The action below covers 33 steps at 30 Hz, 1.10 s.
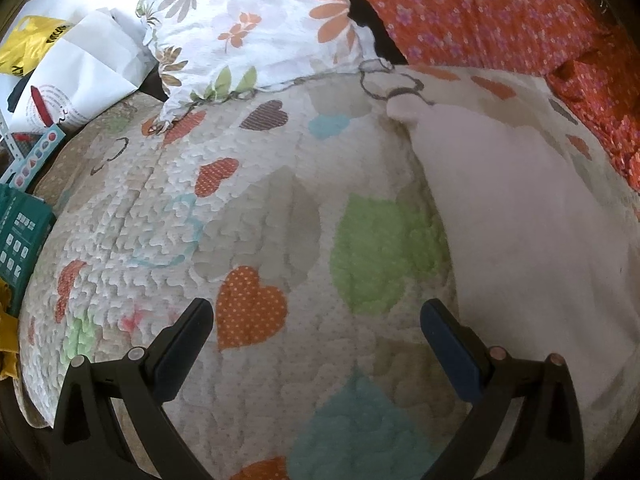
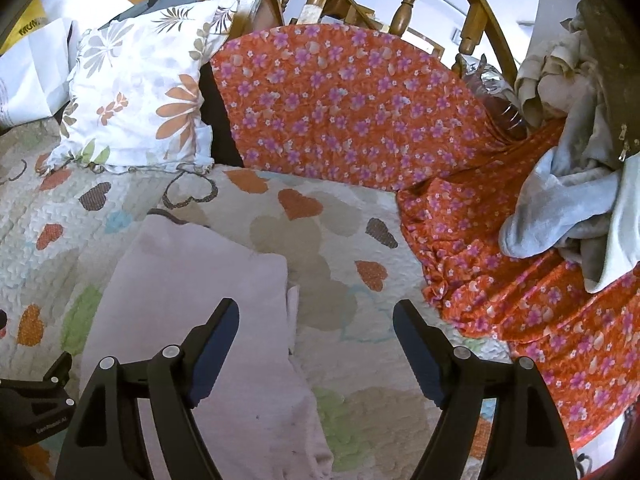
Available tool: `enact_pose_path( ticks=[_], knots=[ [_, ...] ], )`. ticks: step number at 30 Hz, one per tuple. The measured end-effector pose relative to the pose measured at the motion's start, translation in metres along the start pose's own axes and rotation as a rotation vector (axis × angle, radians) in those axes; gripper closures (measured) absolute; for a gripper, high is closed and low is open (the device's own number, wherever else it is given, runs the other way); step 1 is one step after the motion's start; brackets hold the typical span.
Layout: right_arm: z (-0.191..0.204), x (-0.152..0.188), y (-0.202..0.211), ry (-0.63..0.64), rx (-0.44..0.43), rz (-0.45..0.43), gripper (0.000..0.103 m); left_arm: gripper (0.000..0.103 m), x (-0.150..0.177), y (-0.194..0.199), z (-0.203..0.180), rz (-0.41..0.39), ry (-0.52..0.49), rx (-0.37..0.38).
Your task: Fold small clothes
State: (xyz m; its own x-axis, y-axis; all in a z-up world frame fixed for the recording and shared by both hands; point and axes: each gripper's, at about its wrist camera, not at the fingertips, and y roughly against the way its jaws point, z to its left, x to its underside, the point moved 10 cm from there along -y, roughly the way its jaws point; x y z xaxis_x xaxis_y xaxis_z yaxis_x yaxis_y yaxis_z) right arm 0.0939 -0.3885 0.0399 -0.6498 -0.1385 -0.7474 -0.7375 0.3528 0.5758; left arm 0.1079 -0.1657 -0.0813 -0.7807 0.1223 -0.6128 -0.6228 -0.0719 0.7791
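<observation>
Left wrist view: left gripper [image 1: 316,332] is hovering released, holding nothing, over the quilt [image 1: 256,216]; the pink garment [image 1: 520,220] is lying off to its right, long axis running away.

Right wrist view: right gripper [image 2: 316,334] is hanging spread and empty; the pink garment [image 2: 208,320] is lying under its left finger, nearer this hand.

Both cameras look forward and down over the heart-patterned quilt [image 1: 256,216], from close above. The left view faces its middle; the right view faces further toward the orange flowered cloth [image 2: 352,112]. Both share the flowered pillow [image 1: 248,28] and the pale pink garment [image 2: 208,300].
</observation>
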Motion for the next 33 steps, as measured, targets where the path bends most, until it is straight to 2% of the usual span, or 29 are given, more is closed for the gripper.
enact_pose_path(
  ticks=[16,33],
  knots=[
    [-0.001,0.007,-0.006,0.017,0.009,0.014,0.017,0.0,0.005,-0.008,-0.003,0.038,0.015,0.017],
    [0.018,0.017,-0.016,0.013,-0.096,0.091,0.016,0.0,0.011,-0.012,-0.004,0.062,0.02,0.033]
  ],
)
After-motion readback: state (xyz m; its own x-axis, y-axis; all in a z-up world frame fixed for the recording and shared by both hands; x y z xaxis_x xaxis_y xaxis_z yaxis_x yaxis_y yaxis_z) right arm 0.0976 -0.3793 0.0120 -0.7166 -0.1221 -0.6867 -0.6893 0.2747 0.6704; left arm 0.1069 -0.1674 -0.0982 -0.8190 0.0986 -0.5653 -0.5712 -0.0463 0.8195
